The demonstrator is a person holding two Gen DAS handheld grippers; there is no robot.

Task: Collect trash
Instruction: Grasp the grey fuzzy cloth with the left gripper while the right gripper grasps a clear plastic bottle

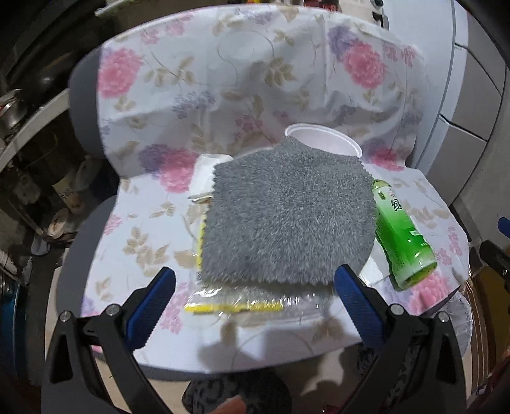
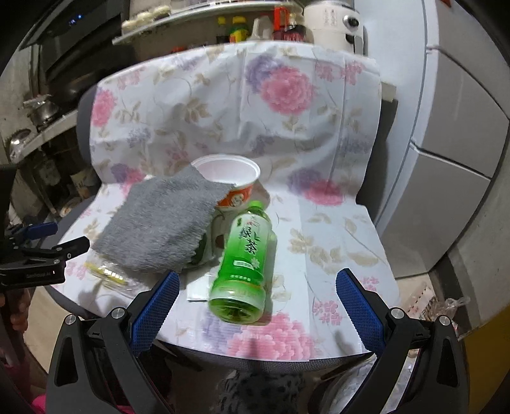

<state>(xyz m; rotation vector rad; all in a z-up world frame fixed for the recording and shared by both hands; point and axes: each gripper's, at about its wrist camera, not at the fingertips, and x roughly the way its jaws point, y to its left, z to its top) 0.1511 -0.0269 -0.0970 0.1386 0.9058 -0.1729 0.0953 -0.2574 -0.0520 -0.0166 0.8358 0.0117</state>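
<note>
A chair seat covered with a floral cloth (image 1: 153, 229) holds the trash. A grey fluffy cloth (image 1: 287, 219) lies over a clear wrapper with yellow print (image 1: 236, 306) and a white packet (image 1: 204, 172). A white instant-noodle cup (image 1: 331, 140) stands behind it; it also shows in the right wrist view (image 2: 229, 178). A green tea bottle (image 2: 244, 264) lies on its side, base toward me; it is at the right in the left wrist view (image 1: 401, 239). My left gripper (image 1: 255, 299) is open, just short of the grey cloth's (image 2: 156, 226) near edge. My right gripper (image 2: 258, 305) is open around the bottle's base.
Kitchen shelves with pots and jars (image 1: 28, 127) stand to the left. A white fridge (image 2: 452, 153) stands to the right. Bottles and a white appliance (image 2: 331, 22) sit on a shelf behind the chair back. The left gripper's body (image 2: 38, 254) shows at the left edge.
</note>
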